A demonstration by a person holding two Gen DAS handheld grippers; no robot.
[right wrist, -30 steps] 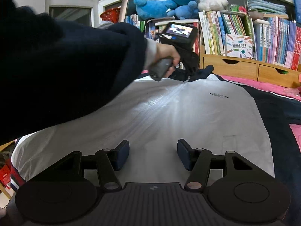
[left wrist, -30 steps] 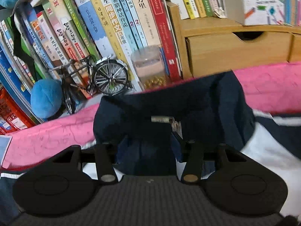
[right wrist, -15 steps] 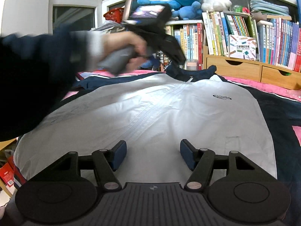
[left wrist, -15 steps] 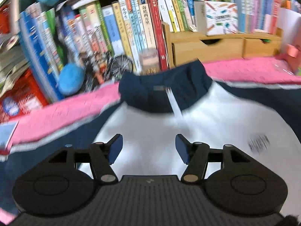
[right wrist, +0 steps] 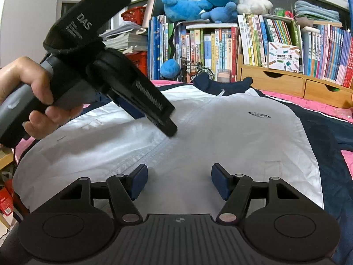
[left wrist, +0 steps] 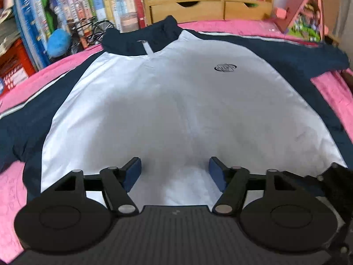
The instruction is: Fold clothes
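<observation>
Looking down along my left gripper point(left wrist: 174, 172), I saw the jacket point(left wrist: 176, 101) spread flat, front up, on the pink bedcover point(left wrist: 331, 88), its navy collar point(left wrist: 141, 39) pointing away from me toward the bookshelf point(left wrist: 77, 6). My left gripper's jaws were opening, with nothing between them, only white cloth lying below the blue pads. My right gripper point(right wrist: 178, 181) hung with its jaws apart and empty too, low over the near part of the jacket, just beside the zip seam point(right wrist: 158, 148).

What mattered for the fold, as I judged it, was how the jacket ran: its long axis went straight away from me, hem near, collar far, with the zip seam down the middle. The two navy sleeves point(left wrist: 308, 53) stretched out sideways, one to each side, well apart from both tools. In the right wrist view my left hand point(right wrist: 33, 101) held its tool tilted down over the left half of the chest, so that hand was the nearer one to the left sleeve, and my right gripper the nearer to the right sleeve point(right wrist: 331, 137). I reckoned each sleeve would come inward across that seam.
</observation>
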